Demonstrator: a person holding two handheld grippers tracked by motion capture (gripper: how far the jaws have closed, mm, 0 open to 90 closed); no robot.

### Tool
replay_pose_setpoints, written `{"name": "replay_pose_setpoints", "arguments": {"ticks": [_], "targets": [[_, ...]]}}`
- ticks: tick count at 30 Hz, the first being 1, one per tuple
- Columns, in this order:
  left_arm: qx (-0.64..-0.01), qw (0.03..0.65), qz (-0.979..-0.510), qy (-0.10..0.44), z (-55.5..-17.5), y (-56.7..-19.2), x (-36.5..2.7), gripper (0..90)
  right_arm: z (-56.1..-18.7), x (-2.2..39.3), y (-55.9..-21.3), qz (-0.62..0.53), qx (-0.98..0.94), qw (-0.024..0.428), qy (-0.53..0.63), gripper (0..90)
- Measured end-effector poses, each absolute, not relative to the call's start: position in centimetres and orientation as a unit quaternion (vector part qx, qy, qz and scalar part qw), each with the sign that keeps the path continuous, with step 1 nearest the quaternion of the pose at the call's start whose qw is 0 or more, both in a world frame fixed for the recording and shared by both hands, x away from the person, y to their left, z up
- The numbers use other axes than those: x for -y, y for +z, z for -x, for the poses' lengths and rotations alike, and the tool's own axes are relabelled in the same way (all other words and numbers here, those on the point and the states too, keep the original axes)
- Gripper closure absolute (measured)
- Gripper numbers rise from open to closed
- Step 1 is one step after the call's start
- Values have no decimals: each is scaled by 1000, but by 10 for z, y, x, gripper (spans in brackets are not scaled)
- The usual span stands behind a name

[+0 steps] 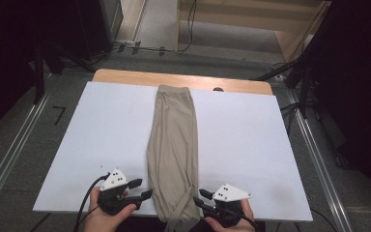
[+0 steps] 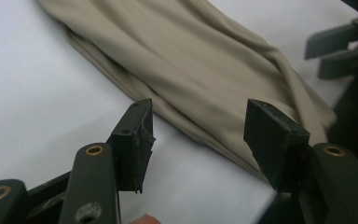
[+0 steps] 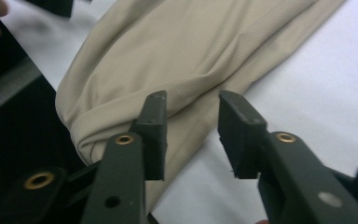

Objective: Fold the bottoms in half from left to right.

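A long beige folded garment (image 1: 174, 145) lies down the middle of the white table (image 1: 101, 130), from the far edge to the near edge, where its end hangs slightly over. My left gripper (image 1: 142, 188) sits open just left of the garment's near end, its jaws pointing at the cloth (image 2: 205, 70) without touching it. My right gripper (image 1: 200, 197) is open at the garment's right near edge; in the right gripper view its jaws straddle the cloth's (image 3: 177, 60) folded edge. Nothing is held by either one.
The white board lies on a wooden tabletop (image 1: 125, 76) whose far strip shows. Dark stands and cables (image 1: 290, 72) ring the table on the grey floor. Metal rails (image 1: 9, 154) run along both sides.
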State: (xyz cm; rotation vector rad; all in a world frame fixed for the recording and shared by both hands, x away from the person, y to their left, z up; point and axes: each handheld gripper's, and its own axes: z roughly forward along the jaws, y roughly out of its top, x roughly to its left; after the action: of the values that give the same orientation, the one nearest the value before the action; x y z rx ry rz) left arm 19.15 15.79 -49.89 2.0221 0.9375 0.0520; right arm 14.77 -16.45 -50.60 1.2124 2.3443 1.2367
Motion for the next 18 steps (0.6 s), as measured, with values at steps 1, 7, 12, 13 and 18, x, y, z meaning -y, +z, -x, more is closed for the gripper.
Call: {"name": "replay_pose_setpoints", "arguments": {"ticks": [1, 7, 12, 13, 18], "targets": [[-379, 440, -814, 17, -190, -500, -157, 444, -146, 163, -506, -407, -801, 111, 425, 667], [-367, 436, -822, 11, -185, -503, -143, 444, -141, 149, -507, -395, -803, 103, 434, 726], [-353, 414, -839, 15, -176, -508, -129, 447, -136, 131, -503, -358, -811, 93, 454, 845], [-350, 407, -843, 25, -173, -509, -126, 473, -135, 125, -503, -353, -813, 93, 454, 851], [-321, 381, -863, 80, -165, -508, -117, 610, -130, 101, -512, -331, -837, 109, 421, 793]]}}
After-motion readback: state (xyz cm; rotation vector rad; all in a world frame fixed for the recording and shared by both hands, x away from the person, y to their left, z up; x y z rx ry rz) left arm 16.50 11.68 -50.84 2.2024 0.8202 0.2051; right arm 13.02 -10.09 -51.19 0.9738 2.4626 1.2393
